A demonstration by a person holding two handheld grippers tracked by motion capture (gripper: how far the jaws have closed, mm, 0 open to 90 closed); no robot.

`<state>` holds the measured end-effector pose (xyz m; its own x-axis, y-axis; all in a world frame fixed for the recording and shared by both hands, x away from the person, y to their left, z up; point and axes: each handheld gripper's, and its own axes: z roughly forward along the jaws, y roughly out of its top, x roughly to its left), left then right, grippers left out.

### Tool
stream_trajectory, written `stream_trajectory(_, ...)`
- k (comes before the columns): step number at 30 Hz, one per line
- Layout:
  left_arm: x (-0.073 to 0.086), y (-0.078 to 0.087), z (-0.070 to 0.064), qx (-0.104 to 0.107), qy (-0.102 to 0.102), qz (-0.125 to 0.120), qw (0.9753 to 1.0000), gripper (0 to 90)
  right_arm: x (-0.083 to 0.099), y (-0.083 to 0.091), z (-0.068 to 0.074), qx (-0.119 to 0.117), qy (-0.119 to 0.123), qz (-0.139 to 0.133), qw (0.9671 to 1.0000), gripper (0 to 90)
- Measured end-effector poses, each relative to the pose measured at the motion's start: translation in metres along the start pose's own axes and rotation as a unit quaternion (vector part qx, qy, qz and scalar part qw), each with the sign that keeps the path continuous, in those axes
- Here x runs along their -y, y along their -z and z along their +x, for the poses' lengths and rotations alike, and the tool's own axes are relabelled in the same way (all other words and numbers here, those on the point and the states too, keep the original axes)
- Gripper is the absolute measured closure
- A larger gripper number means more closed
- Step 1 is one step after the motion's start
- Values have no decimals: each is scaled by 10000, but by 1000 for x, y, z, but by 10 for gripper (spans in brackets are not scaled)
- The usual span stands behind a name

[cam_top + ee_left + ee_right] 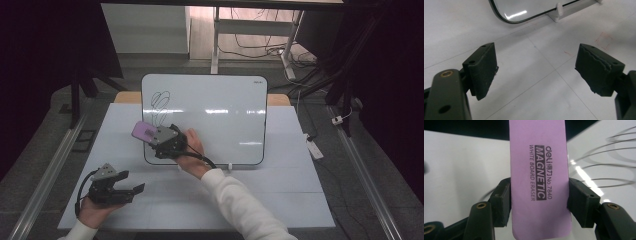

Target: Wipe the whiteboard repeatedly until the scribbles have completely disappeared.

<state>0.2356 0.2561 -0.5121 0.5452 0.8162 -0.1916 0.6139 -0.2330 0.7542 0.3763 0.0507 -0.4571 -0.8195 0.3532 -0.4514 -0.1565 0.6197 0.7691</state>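
A small whiteboard (pixel 215 117) stands tilted at the middle of the table, with black scribbles (pixel 160 105) near its upper left. My right gripper (pixel 159 138) is shut on a purple magnetic whiteboard eraser (pixel 539 180), held against the board's lower left just under the scribbles (pixel 609 162). The eraser (pixel 145 131) sticks out past the jaws toward the upper left. Down at the table's front left, my left gripper (pixel 131 182) rests low over the white table cover, its jaws wide apart with nothing between them (pixel 536 72). The whiteboard's lower corner (pixel 524 12) lies ahead of it.
A white cover (pixel 280 195) spreads over the table, with free room on the right and front. The board's white foot (pixel 559 10) stands just ahead of the left gripper. Cables (pixel 260 45) and desk legs lie on the floor beyond the table.
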Motion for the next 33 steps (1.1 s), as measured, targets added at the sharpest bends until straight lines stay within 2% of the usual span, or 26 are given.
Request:
stream_trajectory(3,0,0,0,7,-3,7,10000,184,-8,6,-20,417,-57,-25,9991,396)
stream_trajectory(6,0,0,0,15,-2,3,10000,184,-21,11,-45,915,-121,24,9957,395)
stream_trajectory(8,0,-1,0,18,0,5,10000,184,-30,12,-63,1148,-189,-10,9932,395)
stream_trajectory(10,0,-1,0,19,-1,17,10000,184,-37,11,-73,1283,-216,-56,9915,395)
stream_trajectory(13,0,-1,0,17,-3,9,10000,184,-47,4,-80,1348,-76,-135,9907,395)
stream_trajectory(16,0,0,1,8,25,5,10000,184,-50,-4,-74,1266,114,-106,9918,395)
stream_trajectory(18,1,0,2,16,25,5,10000,184,-48,-9,-62,1064,307,-115,9938,395)
stream_trajectory(20,1,0,2,16,33,7,10000,185,-42,-11,-46,811,611,-65,9948,396)
stream_trajectory(23,1,1,3,14,49,-11,10000,185,-25,-10,-18,534,1007,116,9934,396)
stream_trajectory(26,2,1,3,-1,68,-1,10000,185,-13,-7,-1,305,1377,236,9897,396)
stream_trajectory(27,2,1,3,-3,67,-5,10000,185,-11,-6,1,278,1544,312,9871,396)
stream_trajectory(29,2,2,3,9,63,-16,10000,185,-10,-6,3,263,1665,282,9853,397)
stream_trajectory(30,2,2,2,6,58,-14,10000,185,-12,-7,0,230,1606,294,9863,397)
stream_trajectory(32,2,2,2,9,53,-7,10000,184,-16,-7,-8,433,1594,297,9858,397)
stream_trajectory(33,2,1,3,14,60,-8,10000,184,-20,-7,-14,511,1516,285,9867,397)
